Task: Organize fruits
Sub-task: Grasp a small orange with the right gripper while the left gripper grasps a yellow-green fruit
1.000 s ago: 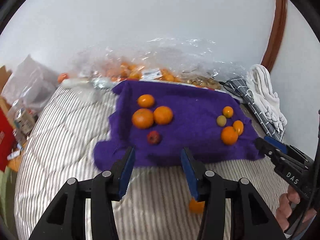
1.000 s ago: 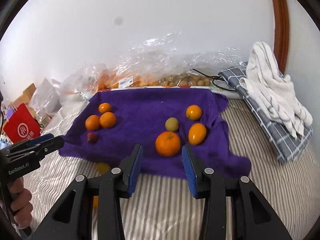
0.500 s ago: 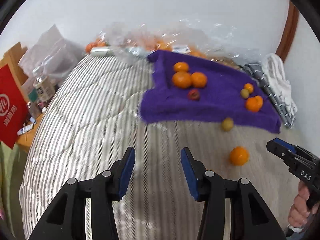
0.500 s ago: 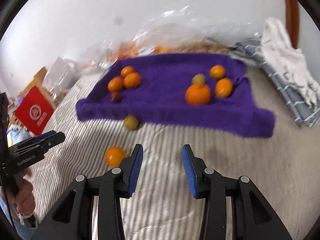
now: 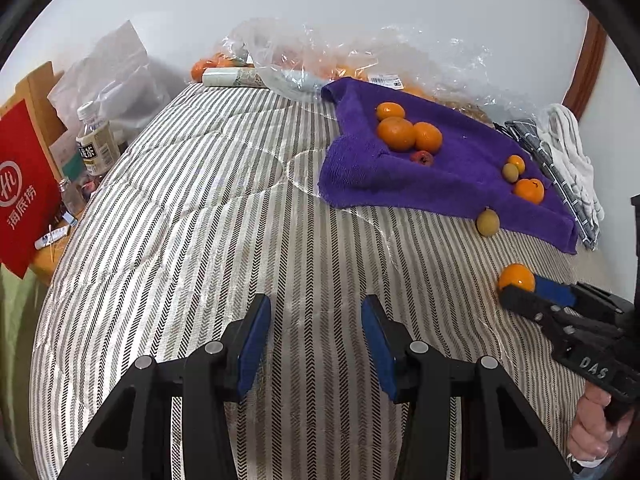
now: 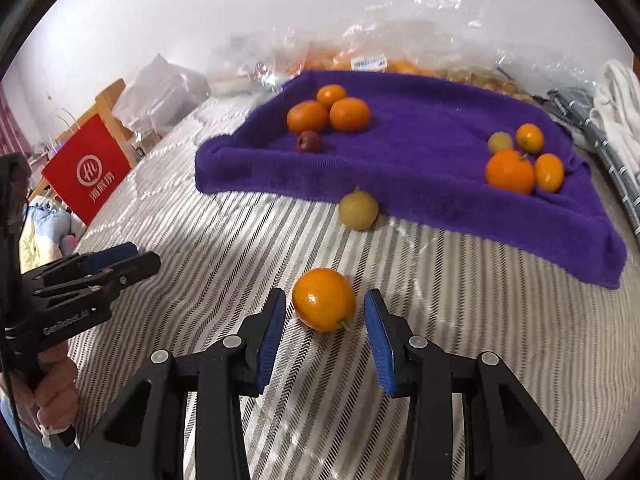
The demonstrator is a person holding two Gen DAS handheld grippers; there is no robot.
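Surface: striped quilt [image 5: 192, 208], purple towel [image 6: 420, 160] at 12 o'clock.
Right gripper [image 6: 325, 330]: unclenched, straddling loose orange [image 6: 324, 299], pads apart from it.
Left gripper [image 5: 316, 338]: released, empty.

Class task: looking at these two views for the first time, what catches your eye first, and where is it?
An orange lies on the striped bedcover, just ahead of the open right tongs. Behind it, a purple towel holds two clusters of oranges, with a greenish fruit at its near edge.
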